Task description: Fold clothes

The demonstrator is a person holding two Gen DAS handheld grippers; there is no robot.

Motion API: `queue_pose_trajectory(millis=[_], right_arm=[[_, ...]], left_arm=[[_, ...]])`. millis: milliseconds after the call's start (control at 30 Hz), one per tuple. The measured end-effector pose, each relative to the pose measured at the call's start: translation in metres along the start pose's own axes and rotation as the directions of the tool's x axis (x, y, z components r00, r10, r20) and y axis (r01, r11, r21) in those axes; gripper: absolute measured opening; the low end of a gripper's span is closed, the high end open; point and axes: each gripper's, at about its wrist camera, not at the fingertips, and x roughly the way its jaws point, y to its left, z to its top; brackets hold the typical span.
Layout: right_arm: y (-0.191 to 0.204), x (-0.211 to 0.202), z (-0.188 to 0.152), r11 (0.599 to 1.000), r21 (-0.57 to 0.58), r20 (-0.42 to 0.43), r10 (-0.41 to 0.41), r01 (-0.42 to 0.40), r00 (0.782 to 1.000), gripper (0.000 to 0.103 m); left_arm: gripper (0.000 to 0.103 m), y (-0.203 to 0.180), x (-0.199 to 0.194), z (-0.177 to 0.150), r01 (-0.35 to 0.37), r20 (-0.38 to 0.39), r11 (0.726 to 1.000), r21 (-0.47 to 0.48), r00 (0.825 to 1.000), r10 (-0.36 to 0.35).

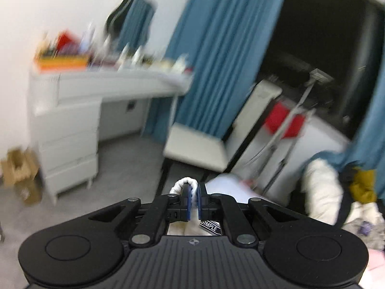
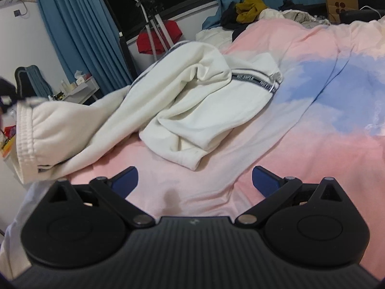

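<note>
Your left tool [image 1: 193,201] is closed on a fold of the cream garment [image 2: 197,106]: in the left wrist view its blue pads [image 1: 188,202] stand almost together, with a white bunch of cloth pinched at the tips. Below the jaws a black band on the cloth carries the word "SIMPLE" [image 1: 210,225] in white capitals. That view is blurred, so the items on the white bench [image 1: 108,82] cannot be read.

Your right tool [image 2: 195,180] is open. Its fingers stand well apart above the pink and blue bedcover [image 2: 312,125], and nothing lies between them.

The garment lies crumpled on the bed, ahead of the right tool. One end, with a ribbed elastic hem [image 2: 24,134], is lifted off the bed at the left edge of the right wrist view. A dark striped band [image 2: 255,78] with white lettering runs across the garment; the lettering is too small to read.

A brown paper bag [image 2: 341,4] beyond the bed bears a dark dot mark.
</note>
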Motion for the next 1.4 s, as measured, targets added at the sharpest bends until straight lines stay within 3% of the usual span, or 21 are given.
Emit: queue_pose_trajectory(millis=[133, 267, 367, 400, 467, 567, 733, 867, 933, 967, 1067, 1200, 1233, 1333, 1400], right_arm=[[0.001, 0.012, -0.003, 1.000, -0.009, -0.017, -0.002, 0.001, 1.000, 0.103], [0.003, 0.016, -0.003, 1.000, -0.015, -0.016, -0.001, 0.000, 1.000, 0.103], [0.002, 0.013, -0.001, 1.000, -0.010, -0.002, 0.001, -0.001, 1.000, 0.103], [0.001, 0.012, 0.000, 1.000, -0.001, 0.003, 0.004, -0.004, 1.000, 0.103], [-0.001, 0.007, 0.003, 1.000, 0.018, 0.013, 0.014, -0.014, 1.000, 0.103], [-0.003, -0.001, 0.006, 0.999, 0.037, 0.033, 0.038, -0.039, 0.999, 0.103], [-0.016, -0.011, 0.013, 0.977, 0.164, 0.027, 0.136, -0.138, 0.990, 0.103], [-0.036, -0.010, 0.020, 0.940, 0.300, -0.008, 0.173, -0.162, 0.985, 0.103], [-0.050, -0.010, 0.024, 0.905, 0.385, -0.007, 0.199, -0.181, 0.980, 0.103], [-0.058, -0.009, 0.026, 0.882, 0.431, -0.002, 0.214, -0.192, 0.977, 0.103], [-0.079, -0.001, 0.032, 0.787, 0.571, 0.024, 0.269, -0.234, 0.963, 0.103], [-0.088, 0.028, 0.041, 0.691, 0.664, 0.031, 0.356, -0.286, 0.934, 0.103], [-0.087, 0.036, 0.043, 0.673, 0.680, 0.030, 0.371, -0.291, 0.928, 0.103], [-0.083, 0.057, 0.049, 0.680, 0.676, -0.005, 0.389, -0.284, 0.921, 0.099], [-0.081, 0.071, 0.050, 0.695, 0.666, -0.032, 0.389, -0.270, 0.921, 0.095]], left_arm=[[0.006, 0.032, 0.026, -0.032, 0.036, -0.023, 0.997, -0.063, 0.999, -0.038], [0.009, 0.054, 0.017, -0.044, 0.072, -0.001, 0.990, -0.125, 0.997, -0.072], [0.029, 0.070, -0.006, -0.043, 0.115, -0.006, 0.978, -0.174, 0.993, -0.118], [0.040, 0.075, -0.019, -0.043, 0.142, -0.002, 0.971, -0.194, 0.989, -0.146], [0.053, 0.088, -0.058, -0.040, 0.195, 0.016, 0.955, -0.226, 0.980, -0.196], [0.061, 0.100, -0.109, -0.055, 0.227, 0.017, 0.940, -0.254, 0.973, -0.230], [0.067, 0.109, -0.171, -0.115, 0.311, -0.054, 0.872, -0.377, 0.933, -0.356], [0.069, 0.106, -0.188, -0.176, 0.339, -0.117, 0.813, -0.473, 0.891, -0.439], [0.069, 0.101, -0.189, -0.197, 0.346, -0.157, 0.800, -0.490, 0.868, -0.471], [0.072, 0.097, -0.188, -0.202, 0.346, -0.180, 0.807, -0.478, 0.861, -0.475], [0.075, 0.088, -0.178, -0.218, 0.328, -0.219, 0.833, -0.446, 0.862, -0.457], [0.075, 0.091, -0.152, -0.245, 0.234, -0.261, 0.846, -0.479, 0.883, -0.391], [0.075, 0.093, -0.148, -0.251, 0.231, -0.253, 0.839, -0.493, 0.884, -0.392], [0.075, 0.099, -0.135, -0.263, 0.214, -0.223, 0.807, -0.550, 0.894, -0.389], [0.075, 0.104, -0.126, -0.264, 0.229, -0.198, 0.781, -0.580, 0.891, -0.409]])
